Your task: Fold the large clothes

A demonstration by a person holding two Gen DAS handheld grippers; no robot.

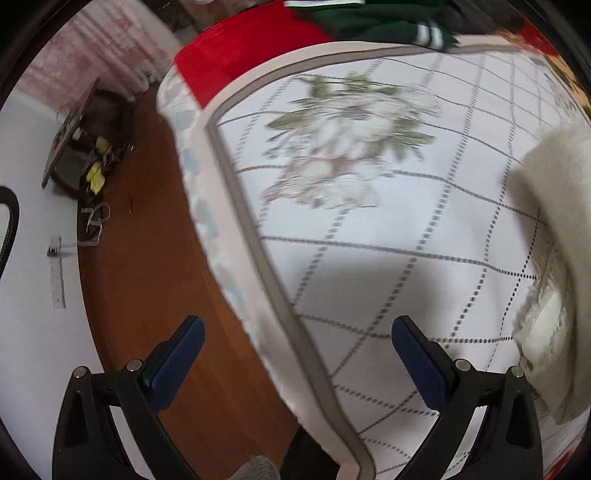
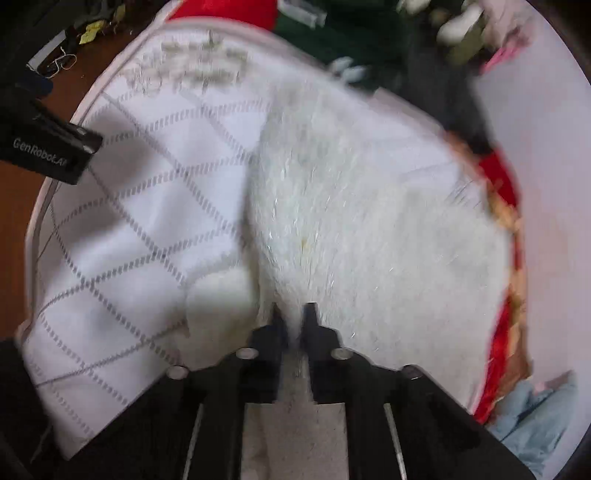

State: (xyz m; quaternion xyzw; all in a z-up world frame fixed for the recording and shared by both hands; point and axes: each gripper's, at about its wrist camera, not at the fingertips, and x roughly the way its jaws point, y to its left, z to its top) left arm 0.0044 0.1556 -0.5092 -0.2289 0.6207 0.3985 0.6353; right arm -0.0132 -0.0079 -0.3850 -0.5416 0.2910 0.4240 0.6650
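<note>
A white fluffy garment (image 2: 351, 221) lies spread over the right half of the bed; in the left wrist view only its edge (image 1: 554, 229) shows at the far right. My right gripper (image 2: 293, 310) is shut on the near edge of this garment, with white pile pinched between the tips. My left gripper (image 1: 297, 332) is open and holds nothing. It hangs over the bed's left edge, apart from the garment. Its black body (image 2: 48, 147) shows at the left of the right wrist view. Both views are motion-blurred.
The bed cover (image 1: 369, 251) is white with a grey grid and a flower print. A red blanket (image 1: 236, 55) and a dark green garment (image 1: 369, 22) lie at the far end. Wooden floor (image 1: 147, 258) with clutter (image 1: 88, 158) lies left. A light blue cloth (image 2: 532, 417) sits low right.
</note>
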